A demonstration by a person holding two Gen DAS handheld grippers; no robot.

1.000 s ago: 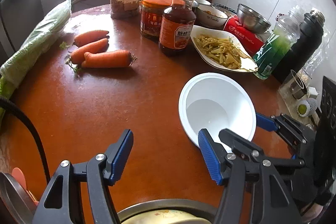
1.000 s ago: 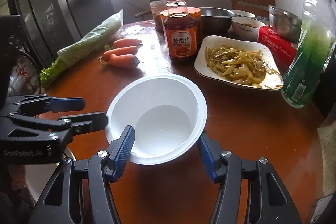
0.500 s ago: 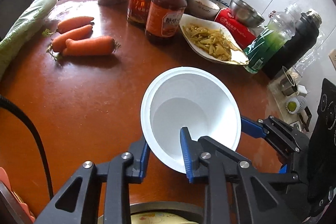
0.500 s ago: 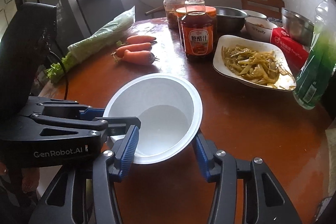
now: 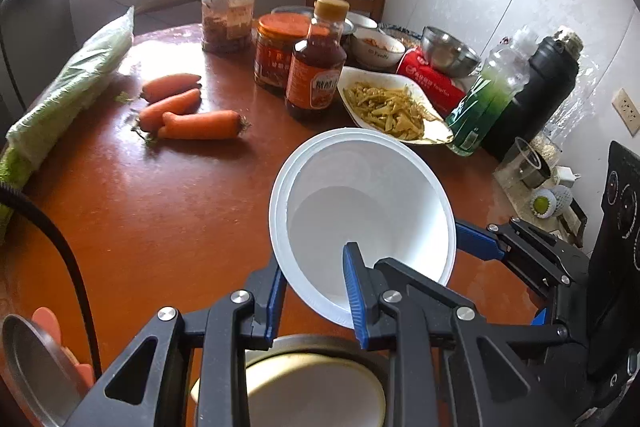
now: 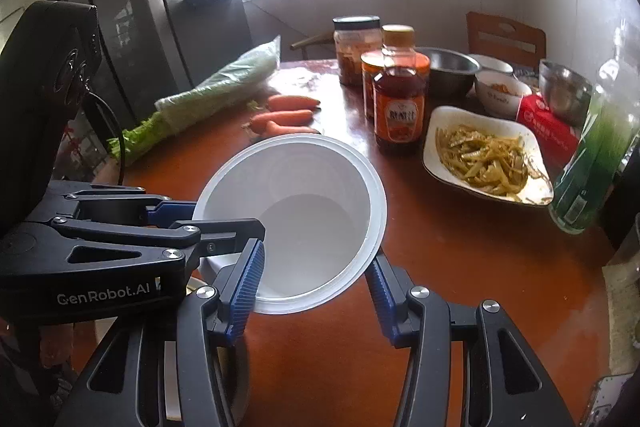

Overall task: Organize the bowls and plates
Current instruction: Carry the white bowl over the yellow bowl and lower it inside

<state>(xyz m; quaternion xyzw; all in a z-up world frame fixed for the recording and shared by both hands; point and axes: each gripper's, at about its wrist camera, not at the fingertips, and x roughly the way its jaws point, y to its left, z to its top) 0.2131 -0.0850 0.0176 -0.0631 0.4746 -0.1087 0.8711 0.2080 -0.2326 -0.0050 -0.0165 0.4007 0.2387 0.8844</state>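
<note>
Cabbage: at the far left we see a bagged cabbage point(image 5: 68, 95) lying along the edge of the round table point(image 5: 132, 211).
Carrots: three carrots point(image 5: 188, 111) lie side by side right of the cabbage, well apart from the bowl.
Left gripper: our left gripper point(image 5: 316, 291) pinches the near wall of the white bowl point(image 5: 360, 211), one blue finger outside, the other inside.
White bowl: it is tilted, mouth toward the cameras, over the table's near middle, above a steel-rimmed dish point(image 5: 312, 383) at the bottom edge of the left view.
Right gripper: our right gripper point(image 6: 316, 287) has one finger point(image 6: 246, 287) on the bowl's left side and the other under its right rim; we cannot tell whether it presses the bowl or only brackets it.
Jars and bottle: beyond the bowl stand two jars and a brown sauce bottle point(image 5: 316, 67).
Plate: a white plate point(image 5: 438, 133) of yellow-green strips sits just behind the bowl's far rim.
Far right: a red box point(image 5: 432, 79), a steel bowl point(image 5: 450, 53), a green bottle point(image 5: 488, 99) and a black flask point(image 5: 540, 91).
</note>
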